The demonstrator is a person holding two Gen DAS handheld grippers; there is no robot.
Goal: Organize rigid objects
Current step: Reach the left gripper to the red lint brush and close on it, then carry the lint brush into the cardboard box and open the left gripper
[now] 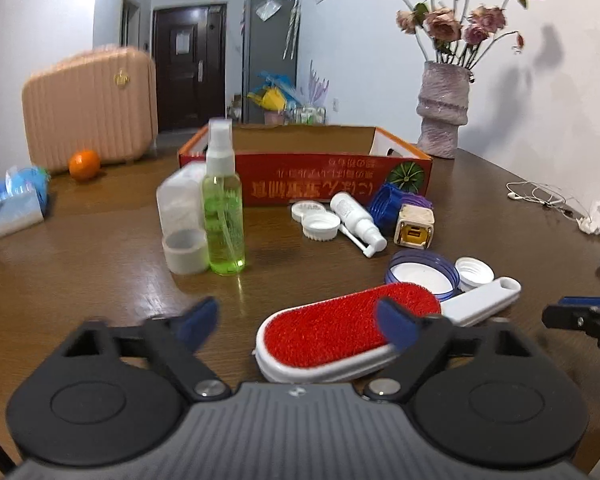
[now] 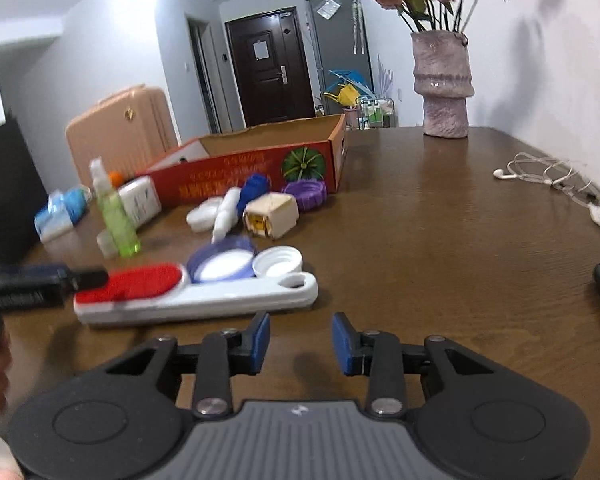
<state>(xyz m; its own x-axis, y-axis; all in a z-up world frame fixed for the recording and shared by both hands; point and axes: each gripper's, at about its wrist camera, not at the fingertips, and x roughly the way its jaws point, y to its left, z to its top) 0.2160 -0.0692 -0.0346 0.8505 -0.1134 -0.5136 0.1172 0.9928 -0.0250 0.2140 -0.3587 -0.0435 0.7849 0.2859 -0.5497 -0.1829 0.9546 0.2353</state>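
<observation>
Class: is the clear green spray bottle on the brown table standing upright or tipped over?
Upright. The clear green spray bottle stands on its base on the brown wooden table, its white nozzle pointing up.

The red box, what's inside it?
Only bare brown cardboard walls show inside the red box. Its front wall hides the bottom, so I cannot tell whether anything is in there.

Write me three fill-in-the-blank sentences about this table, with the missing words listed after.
1. The liquid in the upright spray bottle is ____.
2. The lint brush has a ____ pad.
3. The cardboard box holds ____ of the loose caps.
4. The vase holds ____.

Missing words: green; red; none; flowers
</observation>
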